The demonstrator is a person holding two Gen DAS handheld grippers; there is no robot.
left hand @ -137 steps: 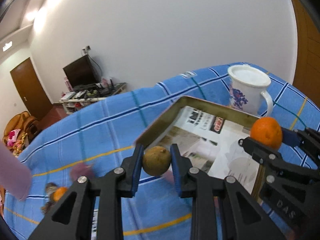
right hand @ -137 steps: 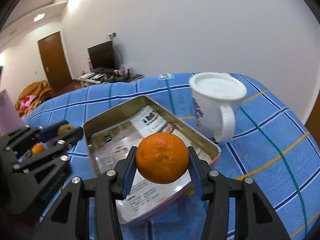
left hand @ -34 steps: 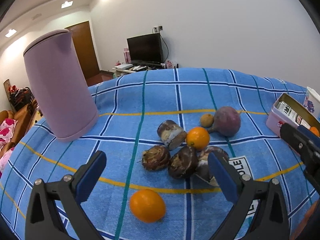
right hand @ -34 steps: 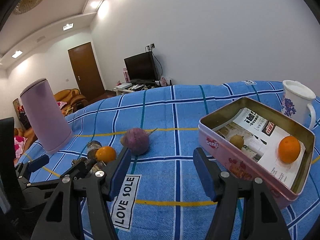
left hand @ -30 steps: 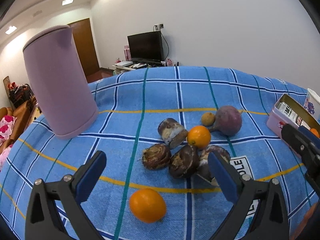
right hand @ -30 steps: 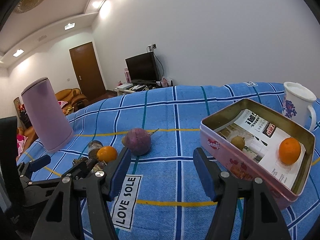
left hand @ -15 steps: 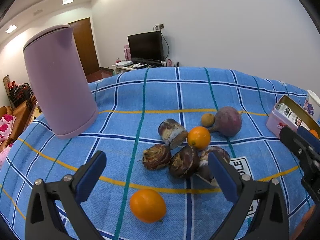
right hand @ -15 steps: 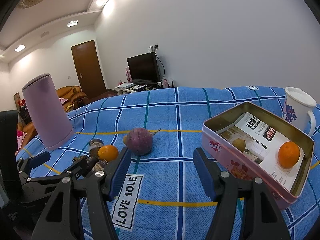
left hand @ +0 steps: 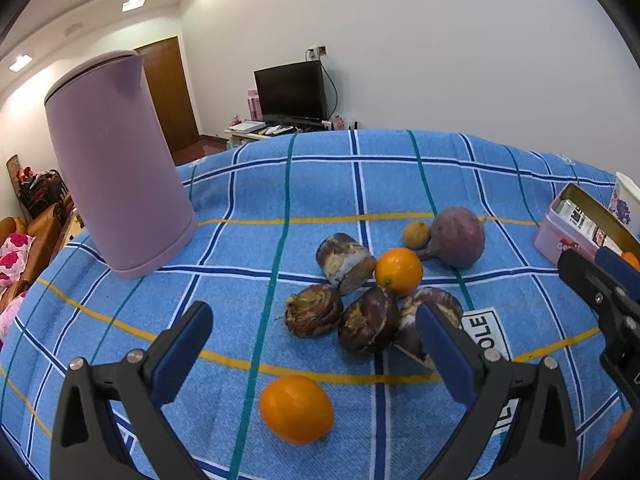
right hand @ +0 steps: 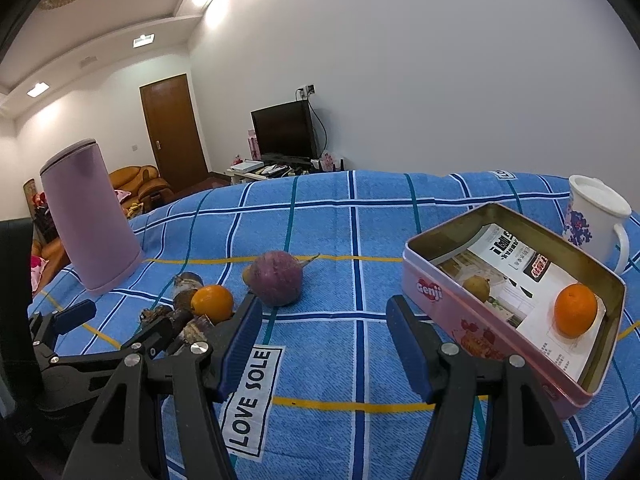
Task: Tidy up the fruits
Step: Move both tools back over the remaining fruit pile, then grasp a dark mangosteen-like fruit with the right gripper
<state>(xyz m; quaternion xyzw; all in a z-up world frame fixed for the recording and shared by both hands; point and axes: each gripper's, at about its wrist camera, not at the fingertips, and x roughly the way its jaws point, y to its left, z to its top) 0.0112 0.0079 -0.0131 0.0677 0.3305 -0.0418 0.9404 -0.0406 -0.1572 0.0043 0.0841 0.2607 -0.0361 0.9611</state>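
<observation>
Both fruits that we were carrying over the tin a few seconds ago are now lying inside it, and we are holding the two tools back over the blue checked cloth (left hand: 320, 184) with nothing in them. Within the pink tin (right hand: 436, 300), the orange (right hand: 575, 310) is sitting toward the near right end and the small brownish fruit (right hand: 476, 286) toward the left wall, apart from each other.

We are keeping the left gripper (left hand: 314, 350) spread wide and empty, and the right gripper (right hand: 324, 344) spread as well, with only bare cloth between its pads.

What we are judging as the next pick is the near orange (left hand: 296, 409) in the left wrist view. It is lying alone on the cloth, just ahead of and between the left fingers, slightly left of their midline, well apart from the pile. Being nearly round, it is giving us no long axis to line up with, so any closing direction should be working. The left hand is clearly the nearer one; the right tool is hanging off to the right, closer to the tin.

Beyond it, the second orange (left hand: 399, 271) is resting against the brown roots (left hand: 366, 320), with the purple bulb (left hand: 456, 237) and a small yellowish fruit (left hand: 416, 234) touching behind.
</observation>
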